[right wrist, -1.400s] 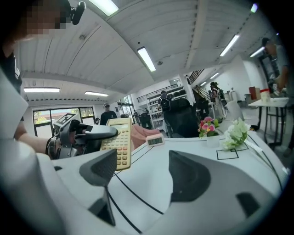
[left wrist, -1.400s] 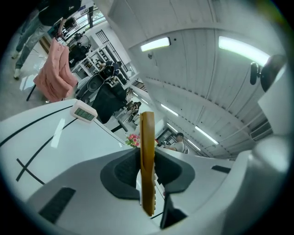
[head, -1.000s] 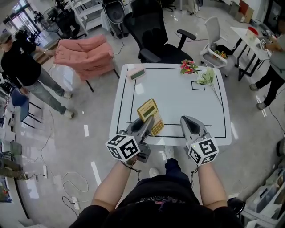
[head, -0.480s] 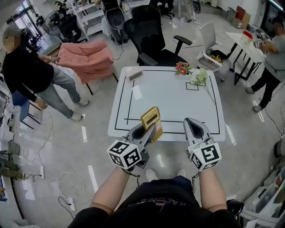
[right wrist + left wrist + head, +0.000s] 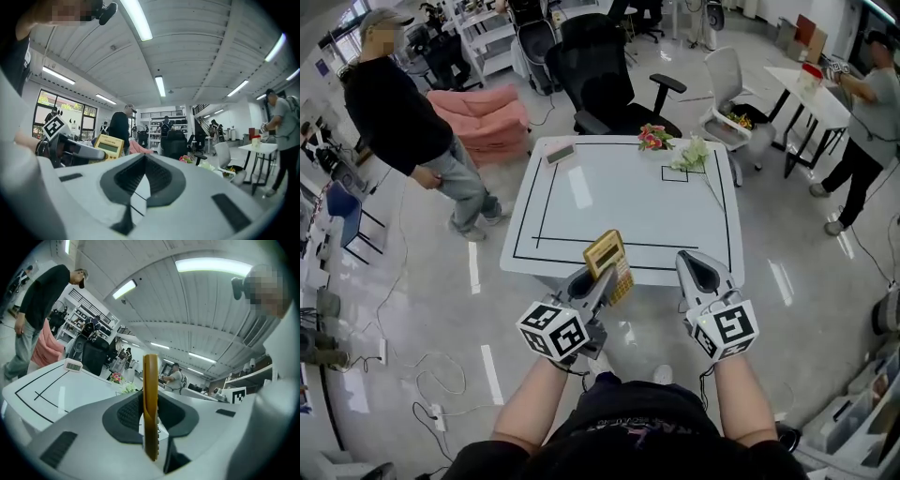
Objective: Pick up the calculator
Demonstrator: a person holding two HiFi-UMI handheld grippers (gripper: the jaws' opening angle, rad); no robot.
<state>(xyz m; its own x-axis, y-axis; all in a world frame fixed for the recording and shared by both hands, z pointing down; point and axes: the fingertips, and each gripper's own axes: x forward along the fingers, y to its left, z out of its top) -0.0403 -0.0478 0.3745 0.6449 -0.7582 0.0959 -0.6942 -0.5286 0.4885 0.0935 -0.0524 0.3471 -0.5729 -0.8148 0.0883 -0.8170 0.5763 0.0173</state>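
Holding the calculator (image 5: 608,265) is the step that I judge to be in hand: the left hand-held gripper (image 5: 594,283) has its jaws narrowly apart and pressed on the two faces of the yellow body. In the left gripper view the calculator stands edge-on between the pads. From the head view it is off the tabletop (image 5: 628,202) and in the air, at the near edge of it and partly over the floor. So the pick-up itself seems already done.

The right hand-held gripper (image 5: 699,273) has its jaws fully together and nothing is between them. It hangs beside the left one, apart from the calculator.

For the next move, I think a steady grip is what matters. The jaws take only the lower part of the calculator and most of it stands out beyond them, so it may swing or slip if the hand tilts quickly.

About writing: the right gripper view shows a line of small print above the display of the calculator, but it is too small to read. A small white device (image 5: 560,153) at the far left corner of the tabletop has a display, also not readable. The cubes on the grippers carry only black and white square patterns, no words.
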